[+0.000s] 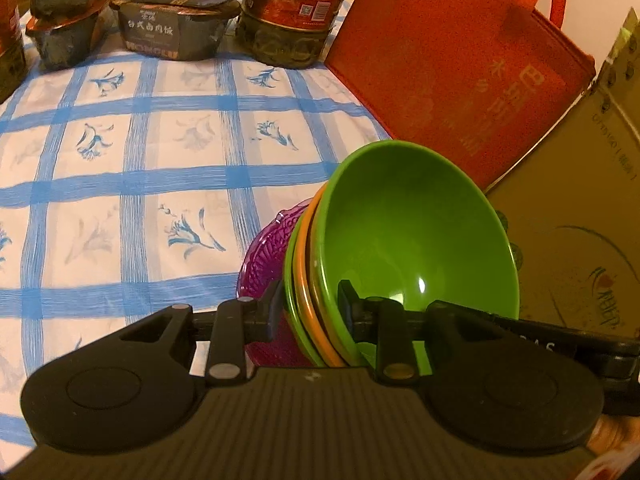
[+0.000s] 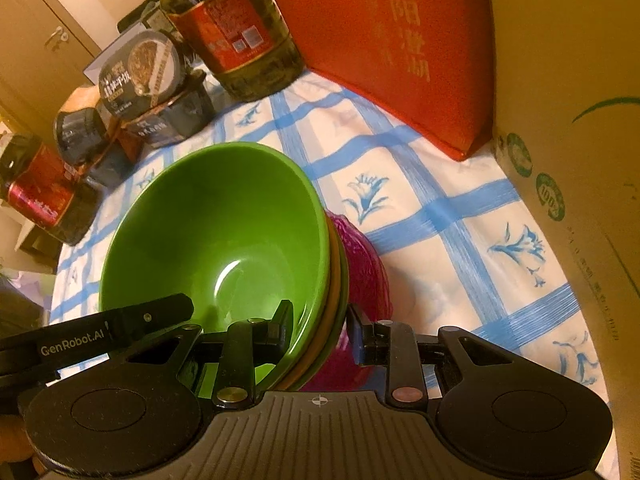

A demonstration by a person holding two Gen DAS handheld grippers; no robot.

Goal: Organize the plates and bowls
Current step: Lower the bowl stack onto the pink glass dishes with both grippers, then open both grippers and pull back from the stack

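Both hand-held grippers clamp one nested stack of bowls. The left hand-held gripper (image 1: 308,300) pinches its rim, one finger inside the green bowl (image 1: 416,232), the other outside by the purple dish (image 1: 262,264). The right hand-held gripper (image 2: 320,320) pinches the opposite rim likewise. The stack hangs tilted above the checked table (image 1: 160,160), near the red bag (image 1: 456,76).

Purple plate (image 1: 262,264) lies mostly hidden (behind stacked bowls (image 1: 416,236)).
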